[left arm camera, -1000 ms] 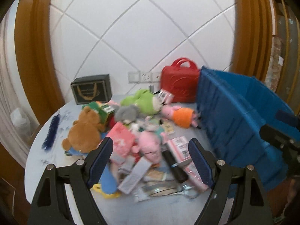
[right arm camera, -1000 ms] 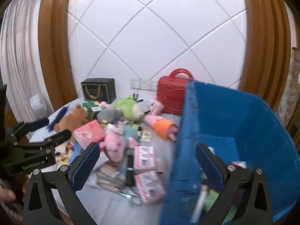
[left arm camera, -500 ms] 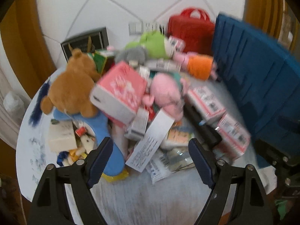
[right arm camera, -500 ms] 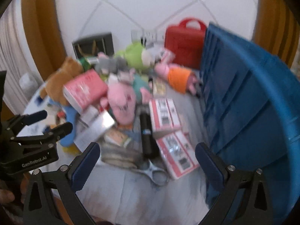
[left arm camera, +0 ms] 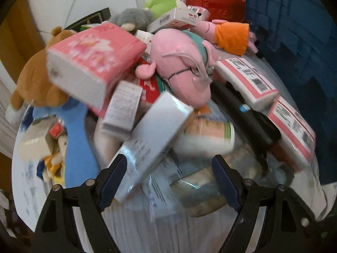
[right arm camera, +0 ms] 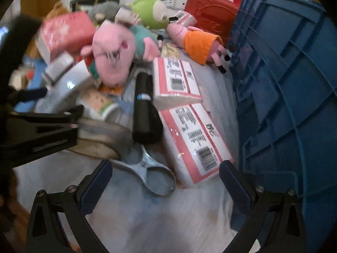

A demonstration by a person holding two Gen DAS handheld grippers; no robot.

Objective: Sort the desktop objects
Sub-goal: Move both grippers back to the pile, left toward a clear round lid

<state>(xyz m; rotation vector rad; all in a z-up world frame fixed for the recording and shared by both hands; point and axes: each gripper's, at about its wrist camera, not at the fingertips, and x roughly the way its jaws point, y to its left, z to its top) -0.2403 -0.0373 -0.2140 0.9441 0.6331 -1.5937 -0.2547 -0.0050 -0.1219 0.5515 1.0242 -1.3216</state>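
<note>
A ribbed blue plastic crate (right arm camera: 290,97) stands along the round white table's (right arm camera: 147,217) right edge, beside a heap of pink plush pigs (left arm camera: 181,71), a pink flowered box (left arm camera: 92,61), two pink-and-white labelled packs (right arm camera: 193,139), a black cylinder (right arm camera: 145,113) and metal scissors (right arm camera: 151,170). Left gripper (left arm camera: 168,179) hangs jaws apart over a white carton (left arm camera: 153,139) and clear packets. Right gripper (right arm camera: 166,183), jaws apart, empty, hangs over the scissors.

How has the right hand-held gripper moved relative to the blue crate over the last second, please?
Yes: the right hand-held gripper has come down toward the table; the blue crate now towers beside it, its inside hidden.
</note>
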